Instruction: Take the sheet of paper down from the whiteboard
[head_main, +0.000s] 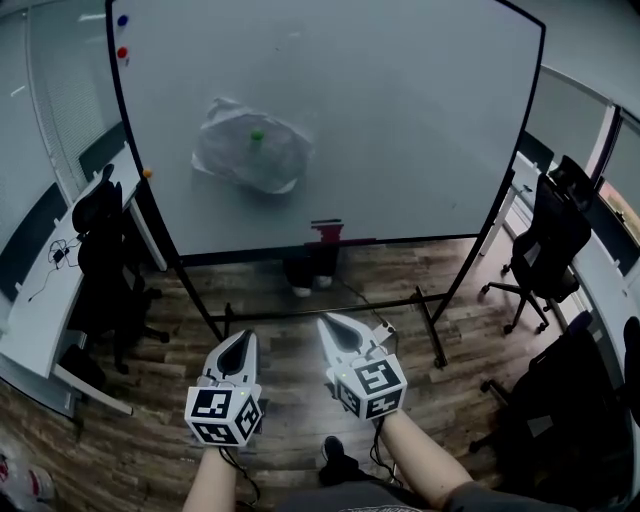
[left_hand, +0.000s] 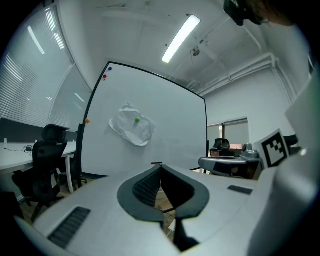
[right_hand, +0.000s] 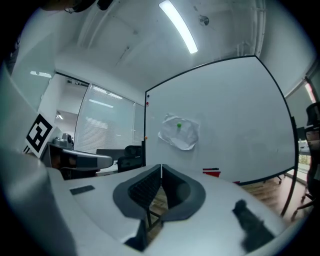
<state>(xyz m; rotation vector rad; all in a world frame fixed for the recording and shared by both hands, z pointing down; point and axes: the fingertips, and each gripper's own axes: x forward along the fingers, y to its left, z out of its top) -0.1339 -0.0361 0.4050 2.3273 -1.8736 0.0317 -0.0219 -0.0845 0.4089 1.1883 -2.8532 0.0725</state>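
Ahead, floor (head_main: 282, 338) separates left gripper (head_main: 240, 341) and right gripper (head_main: 329, 323) from whiteboard (head_main: 400, 120).

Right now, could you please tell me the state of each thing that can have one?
sheet of paper: crumpled, held on the whiteboard by a green magnet.
whiteboard: upright on its stand.
left gripper: shut, empty.
right gripper: shut, empty.

Black office chairs (head_main: 100, 235) stand beside white desks (head_main: 35, 325) on wood flooring (head_main: 140, 410).

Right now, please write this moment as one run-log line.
left gripper: shut, empty | right gripper: shut, empty | paper: on whiteboard under green magnet, untouched
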